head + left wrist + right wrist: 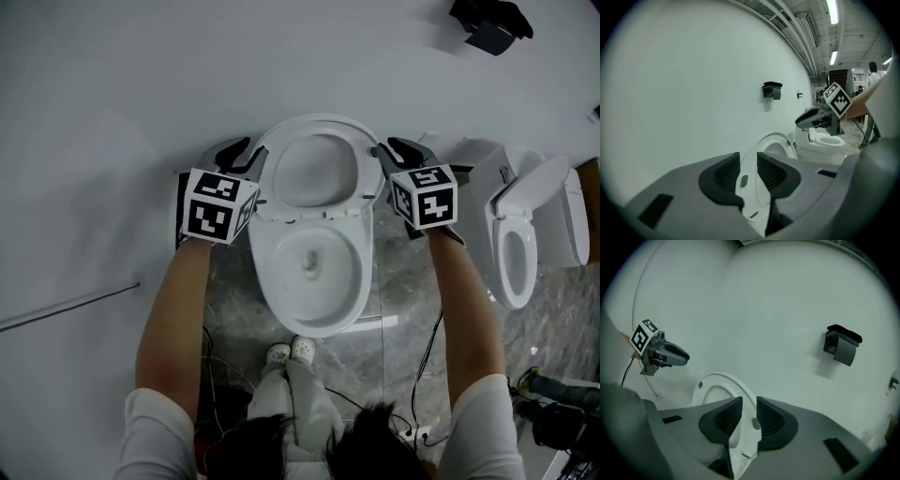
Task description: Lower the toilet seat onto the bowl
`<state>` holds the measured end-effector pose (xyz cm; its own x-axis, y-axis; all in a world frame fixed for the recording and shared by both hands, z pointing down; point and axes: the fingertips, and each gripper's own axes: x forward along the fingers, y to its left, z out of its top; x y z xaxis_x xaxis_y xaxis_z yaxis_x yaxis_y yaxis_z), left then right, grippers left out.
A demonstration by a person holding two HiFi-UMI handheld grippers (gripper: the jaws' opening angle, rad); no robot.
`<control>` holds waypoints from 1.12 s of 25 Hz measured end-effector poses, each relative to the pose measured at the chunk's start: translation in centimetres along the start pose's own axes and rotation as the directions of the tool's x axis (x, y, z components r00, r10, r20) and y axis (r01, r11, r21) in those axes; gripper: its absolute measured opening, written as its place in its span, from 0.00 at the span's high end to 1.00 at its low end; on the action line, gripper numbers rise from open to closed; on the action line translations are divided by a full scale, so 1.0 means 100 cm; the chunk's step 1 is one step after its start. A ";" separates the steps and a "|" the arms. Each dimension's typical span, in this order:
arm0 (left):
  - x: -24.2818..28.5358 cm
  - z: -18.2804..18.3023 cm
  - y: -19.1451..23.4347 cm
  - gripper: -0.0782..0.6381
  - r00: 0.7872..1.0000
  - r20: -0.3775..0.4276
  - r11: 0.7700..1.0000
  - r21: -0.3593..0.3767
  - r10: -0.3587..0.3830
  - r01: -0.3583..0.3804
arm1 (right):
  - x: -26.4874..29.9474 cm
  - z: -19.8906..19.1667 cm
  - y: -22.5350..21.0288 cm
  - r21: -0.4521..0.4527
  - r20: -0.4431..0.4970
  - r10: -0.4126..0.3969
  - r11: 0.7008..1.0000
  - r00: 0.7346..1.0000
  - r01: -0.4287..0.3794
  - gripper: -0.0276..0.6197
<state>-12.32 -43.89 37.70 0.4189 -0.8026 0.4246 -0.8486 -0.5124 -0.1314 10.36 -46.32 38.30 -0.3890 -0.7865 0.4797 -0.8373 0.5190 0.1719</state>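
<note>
The white toilet seat (273, 178) stands raised against the wall above the open bowl (323, 323). My left gripper (251, 156) is at the seat's left edge and my right gripper (382, 153) at its right edge. In the left gripper view the seat rim (761, 145) runs between the pads of the left gripper (748, 176); they stand apart and I see no pressing. The right gripper view shows the same: the seat (717, 380) passes through the right gripper (749, 420), whose pads are apart. Each gripper shows in the other's view, the right gripper (809, 119) and the left gripper (670, 355).
A second toilet (516, 234) stands close on the right. A black holder (492, 23) hangs on the white wall behind. Cables (424, 370) trail over the marble floor beside the bowl. The person's shoes (291, 352) are at the bowl's front.
</note>
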 end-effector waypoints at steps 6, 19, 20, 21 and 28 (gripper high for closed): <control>0.029 -0.019 0.002 0.73 0.996 -0.074 0.998 0.045 -0.048 0.051 | 0.030 -0.021 -0.002 -0.102 -0.075 0.028 0.994 0.997 -0.036 0.78; 0.081 -0.052 0.007 0.73 0.969 -0.246 0.993 0.101 -0.040 0.066 | 0.075 -0.039 -0.009 -0.192 -0.155 0.024 0.980 0.988 -0.054 0.78; 0.083 -0.052 0.008 0.73 0.967 -0.251 0.992 0.108 -0.037 0.065 | 0.078 -0.036 -0.009 -0.205 -0.151 0.021 0.977 0.988 -0.053 0.79; 0.085 -0.052 0.009 0.73 0.966 -0.256 0.991 0.115 -0.033 0.065 | 0.080 -0.035 -0.009 -0.218 -0.151 0.017 0.975 0.988 -0.050 0.80; 0.093 -0.051 0.015 0.82 0.965 -0.261 0.985 0.172 0.028 0.018 | 0.087 -0.042 -0.010 -0.245 -0.175 -0.020 0.969 0.984 -0.024 0.84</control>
<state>-11.36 -50.60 46.07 0.2960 -0.7094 0.6397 -0.7728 -0.5714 -0.2761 9.47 -52.29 45.89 -0.2984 -0.7260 0.6196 -0.7083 0.6036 0.3661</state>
